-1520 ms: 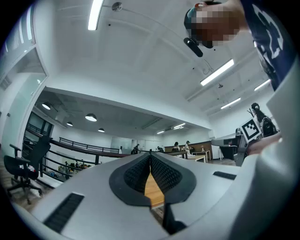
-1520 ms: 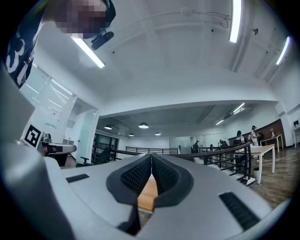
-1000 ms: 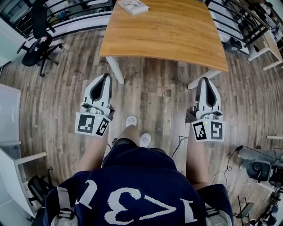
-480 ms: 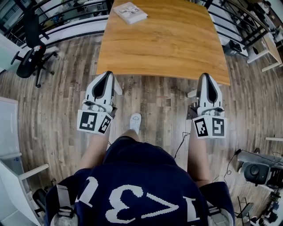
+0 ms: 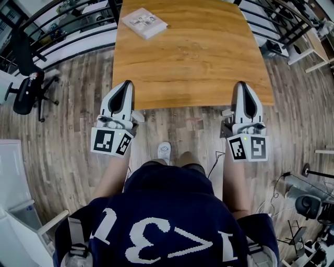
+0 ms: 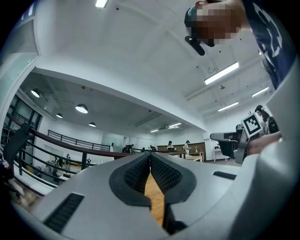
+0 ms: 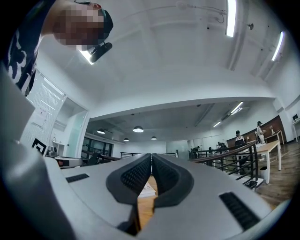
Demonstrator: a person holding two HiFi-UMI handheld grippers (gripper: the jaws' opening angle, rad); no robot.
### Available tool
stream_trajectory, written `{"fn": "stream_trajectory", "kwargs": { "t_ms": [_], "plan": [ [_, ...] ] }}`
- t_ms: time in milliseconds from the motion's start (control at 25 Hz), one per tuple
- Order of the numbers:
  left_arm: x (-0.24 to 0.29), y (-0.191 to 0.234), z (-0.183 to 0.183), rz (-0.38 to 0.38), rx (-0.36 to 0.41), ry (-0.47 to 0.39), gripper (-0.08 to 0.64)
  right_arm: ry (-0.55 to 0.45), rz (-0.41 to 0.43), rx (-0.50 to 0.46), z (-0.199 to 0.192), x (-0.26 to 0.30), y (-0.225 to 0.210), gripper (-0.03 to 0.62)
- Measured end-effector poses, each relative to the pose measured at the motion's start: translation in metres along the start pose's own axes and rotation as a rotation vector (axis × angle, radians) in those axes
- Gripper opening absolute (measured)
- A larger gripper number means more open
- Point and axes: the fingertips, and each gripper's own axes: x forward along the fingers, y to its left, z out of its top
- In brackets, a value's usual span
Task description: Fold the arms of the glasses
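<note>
No glasses show in any view. In the head view my left gripper (image 5: 126,83) and right gripper (image 5: 244,83) are held level at the near edge of a bare wooden table (image 5: 193,52), one at each front corner. Both are shut, jaws pressed together with nothing between them. The left gripper view shows the left gripper (image 6: 150,157) with its pads meeting over a strip of tabletop. In the right gripper view, the right gripper (image 7: 151,157) is closed the same way. A flat white box (image 5: 144,22) lies at the table's far left corner.
A black office chair (image 5: 26,94) stands on the wood floor at the left, with a black railing (image 5: 62,13) behind it. Another desk (image 5: 318,49) is at the far right. Cables and equipment (image 5: 313,203) lie on the floor at lower right.
The person has walked toward the table, so it has come nearer and both grippers now reach its near edge. Both stay shut.
</note>
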Motion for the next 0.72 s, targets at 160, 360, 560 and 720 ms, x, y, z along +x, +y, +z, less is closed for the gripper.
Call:
{"fn": "stream_trajectory", "kwargs": {
  "t_ms": [160,360,560,720],
  "plan": [
    [0.020,0.011,-0.010,-0.006,-0.021,0.018,0.017,0.021,-0.002,0.004,-0.007,0.020,-0.007,0.028],
    [0.043,0.023,-0.022,0.017,-0.020,0.036,0.017,0.026,0.024,0.017,-0.022,0.056,-0.021,0.028],
    [0.082,0.035,-0.024,0.075,0.008,0.031,0.017,0.003,0.090,0.038,-0.030,0.109,-0.045,0.028],
    [0.125,0.044,-0.025,0.126,0.033,0.028,0.017,-0.010,0.148,0.032,-0.034,0.157,-0.073,0.028]
  ]
}}
